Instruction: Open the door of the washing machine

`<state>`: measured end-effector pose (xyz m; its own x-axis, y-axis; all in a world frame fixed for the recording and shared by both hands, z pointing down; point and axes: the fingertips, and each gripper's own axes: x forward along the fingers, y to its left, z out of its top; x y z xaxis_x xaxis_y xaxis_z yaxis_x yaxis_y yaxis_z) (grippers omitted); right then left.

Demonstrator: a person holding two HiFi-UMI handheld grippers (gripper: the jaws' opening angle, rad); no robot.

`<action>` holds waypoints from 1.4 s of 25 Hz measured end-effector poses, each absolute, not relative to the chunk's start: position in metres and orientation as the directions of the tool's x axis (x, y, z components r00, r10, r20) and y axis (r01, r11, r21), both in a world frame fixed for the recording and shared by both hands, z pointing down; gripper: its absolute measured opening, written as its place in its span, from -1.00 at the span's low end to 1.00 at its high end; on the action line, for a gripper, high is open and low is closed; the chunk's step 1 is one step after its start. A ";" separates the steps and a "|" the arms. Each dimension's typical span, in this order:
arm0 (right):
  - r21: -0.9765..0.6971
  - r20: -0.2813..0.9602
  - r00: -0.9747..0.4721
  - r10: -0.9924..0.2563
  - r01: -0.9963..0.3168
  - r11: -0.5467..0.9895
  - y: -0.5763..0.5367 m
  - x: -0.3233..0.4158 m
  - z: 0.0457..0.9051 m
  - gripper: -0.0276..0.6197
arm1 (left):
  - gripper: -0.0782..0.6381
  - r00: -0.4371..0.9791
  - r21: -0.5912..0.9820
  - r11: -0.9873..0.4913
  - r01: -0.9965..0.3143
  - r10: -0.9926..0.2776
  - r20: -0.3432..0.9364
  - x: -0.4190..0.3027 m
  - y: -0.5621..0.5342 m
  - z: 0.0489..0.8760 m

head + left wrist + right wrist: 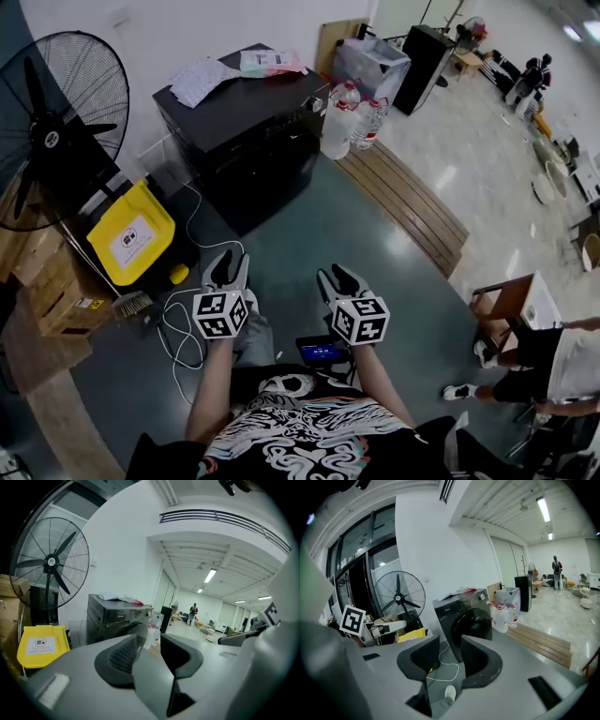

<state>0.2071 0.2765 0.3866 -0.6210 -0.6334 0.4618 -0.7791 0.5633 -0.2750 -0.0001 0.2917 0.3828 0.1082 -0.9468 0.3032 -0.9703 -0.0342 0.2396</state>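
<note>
Washing machine door [473, 620] shut, yellow bin [157, 217], white label [131, 241] unreadable

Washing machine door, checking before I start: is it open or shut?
Shut: the right gripper view shows the round door lying flush against the washing machine.

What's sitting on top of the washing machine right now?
Loose white papers and a flat pinkish packet lie on top of the washing machine, toward the wall. Anything lying beneath them is covered and cannot be seen.
</note>
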 end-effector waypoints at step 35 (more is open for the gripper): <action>-0.235 0.639 -0.543 -0.544 -0.812 0.534 -0.042 0.055 0.526 -0.40 | -0.32 0.243 0.182 -0.162 -0.970 -0.687 0.685 -0.099 -0.039 0.657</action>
